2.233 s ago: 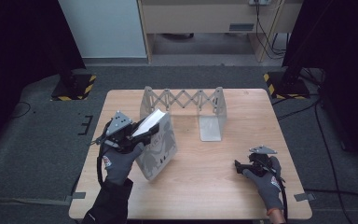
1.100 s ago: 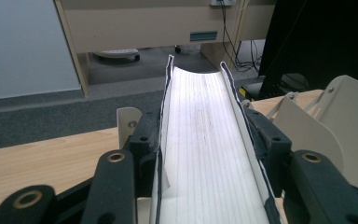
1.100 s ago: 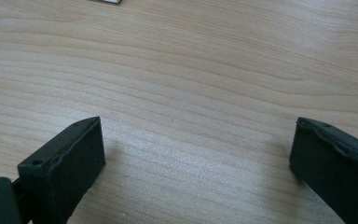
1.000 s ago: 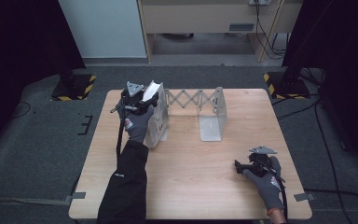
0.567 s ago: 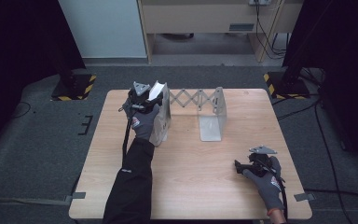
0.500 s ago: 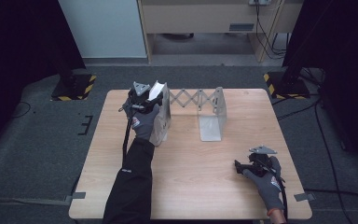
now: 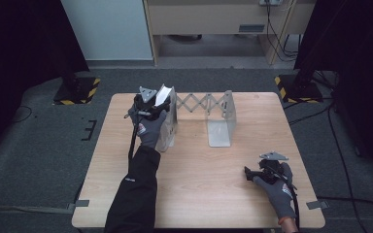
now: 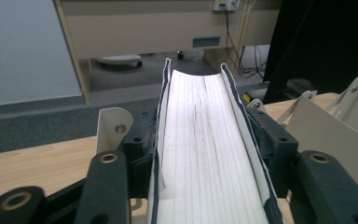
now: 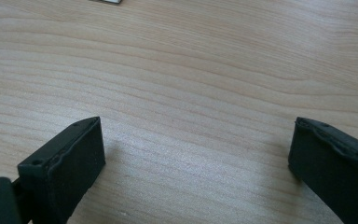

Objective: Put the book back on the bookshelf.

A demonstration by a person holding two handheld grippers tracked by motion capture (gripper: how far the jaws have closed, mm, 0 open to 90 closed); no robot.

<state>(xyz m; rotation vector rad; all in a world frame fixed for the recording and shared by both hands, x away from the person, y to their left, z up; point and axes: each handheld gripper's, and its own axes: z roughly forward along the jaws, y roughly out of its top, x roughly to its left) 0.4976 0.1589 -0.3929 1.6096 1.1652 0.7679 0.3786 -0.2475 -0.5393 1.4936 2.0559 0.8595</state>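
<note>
We are holding a book (image 8: 205, 154) fore-edge up between the jaws of the left hand-held gripper (image 7: 151, 103), its white page block filling the space between the two black pads in the left gripper view. The jaws have just been easing apart, though the covers are still lying against the pads on both sides, so the grasp is holding. The book is standing at the left end of an expanding metal book rack (image 7: 201, 104), against its leftmost upright plate, near the far edge of the wooden worktop (image 7: 199, 194). A second plate is rising just beside the book in the left gripper view. Well apart, at the near right corner, we are resting the right hand-held gripper (image 7: 252, 172) low over bare wood, its jaws spread wide and grasping nothing.
</note>
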